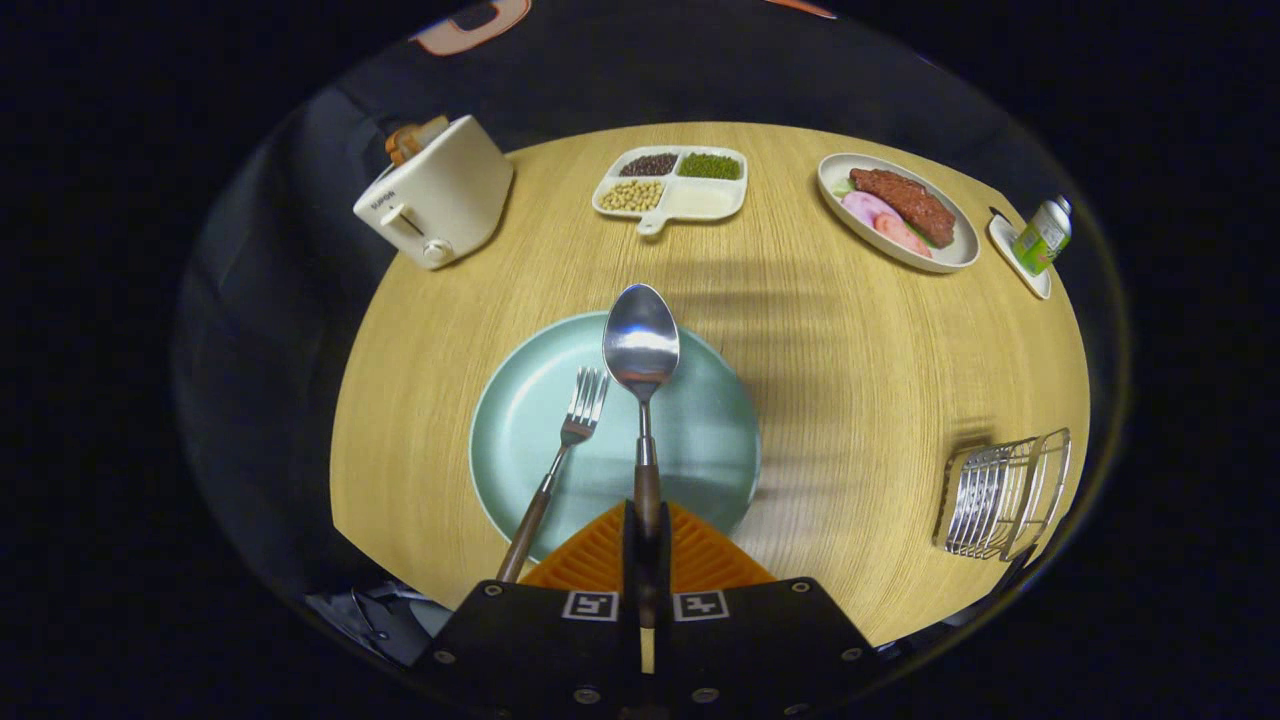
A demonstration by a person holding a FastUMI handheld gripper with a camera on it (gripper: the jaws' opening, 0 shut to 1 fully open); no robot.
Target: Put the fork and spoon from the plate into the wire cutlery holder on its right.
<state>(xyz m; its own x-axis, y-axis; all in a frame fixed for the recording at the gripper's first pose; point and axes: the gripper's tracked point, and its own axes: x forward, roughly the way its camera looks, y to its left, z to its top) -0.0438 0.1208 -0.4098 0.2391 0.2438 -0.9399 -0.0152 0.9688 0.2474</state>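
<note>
My gripper (pixel 646 525) is shut on the brown handle of the spoon (pixel 641 350), whose steel bowl sticks out ahead of the fingers, raised above the pale green plate (pixel 515 430). The fork (pixel 570 440) lies on the plate just left of the spoon, tines pointing away, its brown handle running back past the plate's near rim beside the left finger. The wire cutlery holder (pixel 1005 495) stands on the wooden table to the right of the plate, well apart from the fingers.
Beyond the plate, a white toaster (pixel 437 195) sits at the far left. A divided white dish of beans (pixel 672 185) is at the back middle, an oval plate of meat (pixel 900 212) at the back right, and a small green can (pixel 1042 237) on a saucer beyond the holder.
</note>
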